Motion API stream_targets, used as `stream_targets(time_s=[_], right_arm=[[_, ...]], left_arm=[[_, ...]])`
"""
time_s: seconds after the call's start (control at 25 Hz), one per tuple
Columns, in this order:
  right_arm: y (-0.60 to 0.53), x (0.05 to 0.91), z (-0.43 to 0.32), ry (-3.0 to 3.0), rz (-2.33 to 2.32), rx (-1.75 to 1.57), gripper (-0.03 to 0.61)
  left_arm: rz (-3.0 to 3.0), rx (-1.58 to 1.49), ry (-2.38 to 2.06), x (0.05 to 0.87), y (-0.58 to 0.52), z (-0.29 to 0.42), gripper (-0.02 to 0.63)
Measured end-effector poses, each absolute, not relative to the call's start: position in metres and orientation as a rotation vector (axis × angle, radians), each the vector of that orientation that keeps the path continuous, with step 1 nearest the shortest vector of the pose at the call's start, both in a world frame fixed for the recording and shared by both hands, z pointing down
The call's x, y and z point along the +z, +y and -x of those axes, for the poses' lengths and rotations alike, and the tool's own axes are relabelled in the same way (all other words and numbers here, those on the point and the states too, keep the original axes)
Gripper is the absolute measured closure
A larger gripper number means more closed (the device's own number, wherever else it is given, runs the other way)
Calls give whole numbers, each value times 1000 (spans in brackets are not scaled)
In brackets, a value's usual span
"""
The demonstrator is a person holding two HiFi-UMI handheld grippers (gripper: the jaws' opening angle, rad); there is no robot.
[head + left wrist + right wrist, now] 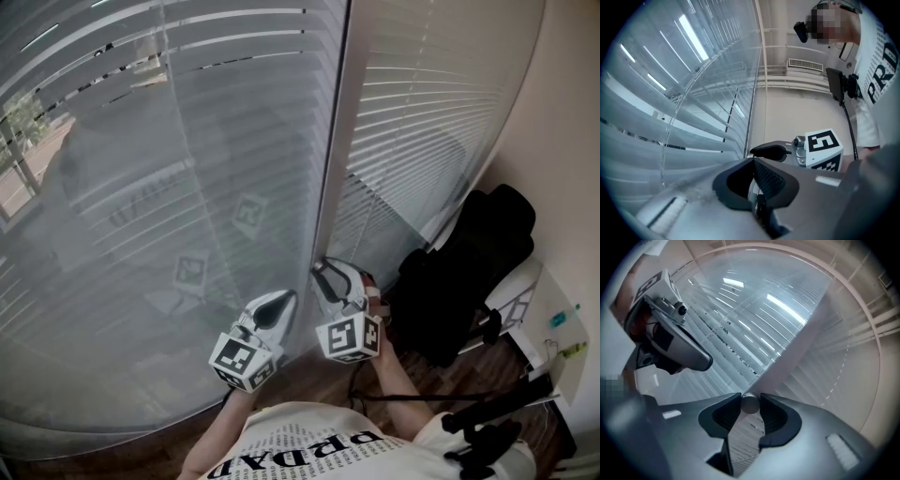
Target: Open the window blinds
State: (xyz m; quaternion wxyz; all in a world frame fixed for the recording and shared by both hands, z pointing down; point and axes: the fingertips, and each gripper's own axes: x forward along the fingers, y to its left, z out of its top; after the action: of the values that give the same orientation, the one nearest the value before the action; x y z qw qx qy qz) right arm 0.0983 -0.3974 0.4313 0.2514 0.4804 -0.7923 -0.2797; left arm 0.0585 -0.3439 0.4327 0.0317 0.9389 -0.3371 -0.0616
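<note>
Closed white slat blinds cover the left window (169, 187) and the right window (422, 112), with a white frame post (333, 141) between them. At the foot of that post my right gripper (330, 274) points at the blinds. Its jaws (750, 399) are shut on the round end of a tilt wand (750, 405), seen end-on between the pads. Just left of it, my left gripper (284, 300) is held level with its jaws (753, 161) together; I cannot tell if anything thin is between them. A clear wand (665, 140) hangs before the left blind.
A black bag or chair (459, 281) stands against the right wall by the right blind. A white shelf (553, 328) sits beyond it, and black tripod legs (497, 412) lie on the wooden floor at lower right.
</note>
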Motion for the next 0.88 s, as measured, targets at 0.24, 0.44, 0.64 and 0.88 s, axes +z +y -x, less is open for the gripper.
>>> stream_targets(time_s=[0.24,0.44,0.64,0.88], right_arm=[[-397,431,-99,-2199,-1315,-714,445],[-397,430,-100,-2294,-1352,-600,445],[-398,430,-101,-2324,-1370,-556,445],[-399,429,-105,-2452,-1418,-367,445]], left_arm=[[-2890,-189,-1039,433,-343,-59,620],[-2890,-182,-1038,434,-344,-59,620],[-2889,-183,-1034,434,-343,-60,621],[-2886,-181,-1039,434,-344,-59,620]])
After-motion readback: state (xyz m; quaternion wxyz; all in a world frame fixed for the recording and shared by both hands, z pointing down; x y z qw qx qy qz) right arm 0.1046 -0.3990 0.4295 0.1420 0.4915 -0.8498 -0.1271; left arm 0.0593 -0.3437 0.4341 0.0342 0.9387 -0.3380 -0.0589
